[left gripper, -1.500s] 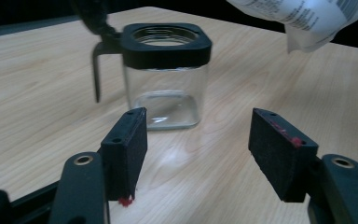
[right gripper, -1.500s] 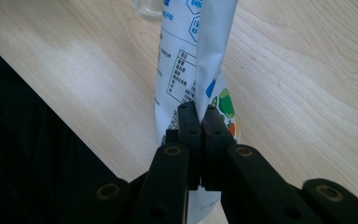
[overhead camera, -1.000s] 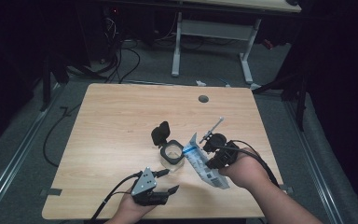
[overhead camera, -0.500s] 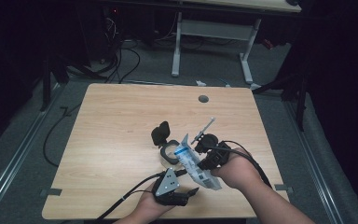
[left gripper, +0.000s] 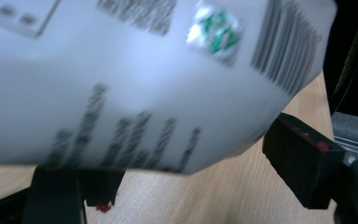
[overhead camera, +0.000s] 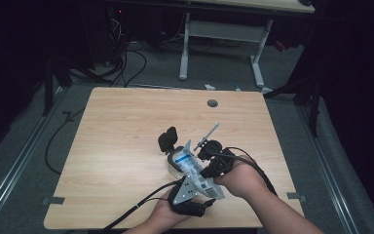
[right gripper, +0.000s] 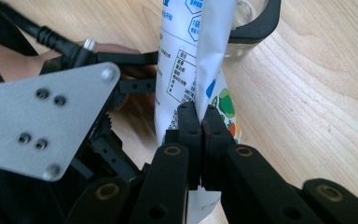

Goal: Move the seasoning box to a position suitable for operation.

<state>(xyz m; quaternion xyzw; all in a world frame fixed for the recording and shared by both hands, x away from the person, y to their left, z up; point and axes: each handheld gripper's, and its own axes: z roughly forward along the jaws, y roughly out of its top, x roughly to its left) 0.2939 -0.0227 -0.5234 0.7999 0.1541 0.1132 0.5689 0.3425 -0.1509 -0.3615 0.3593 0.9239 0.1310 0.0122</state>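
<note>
A white and blue printed pouch (overhead camera: 193, 167) hangs tilted over the near middle of the table, its top end at a clear jar (overhead camera: 174, 162) with a black flip lid (overhead camera: 167, 138) standing open. My right gripper (right gripper: 199, 125) is shut on the pouch's (right gripper: 182, 70) side seam; in the high view it (overhead camera: 207, 170) comes in from the right. My left gripper (overhead camera: 203, 204) sits under the pouch's lower end, open. In its own view the blurred pouch (left gripper: 135, 79) looms just above the two spread jaws.
The jar's black rim (right gripper: 257, 24) lies just beyond the pouch in the right gripper view, and the left gripper's grey plate (right gripper: 42, 123) sits close at the left. The wooden table (overhead camera: 117, 141) has a cable hole (overhead camera: 212, 103) at the back. Its front edge (overhead camera: 107, 225) is near both hands.
My left gripper has moved right along the front edge to the pouch's lower end. The right gripper has shifted slightly left, still holding the pouch.
</note>
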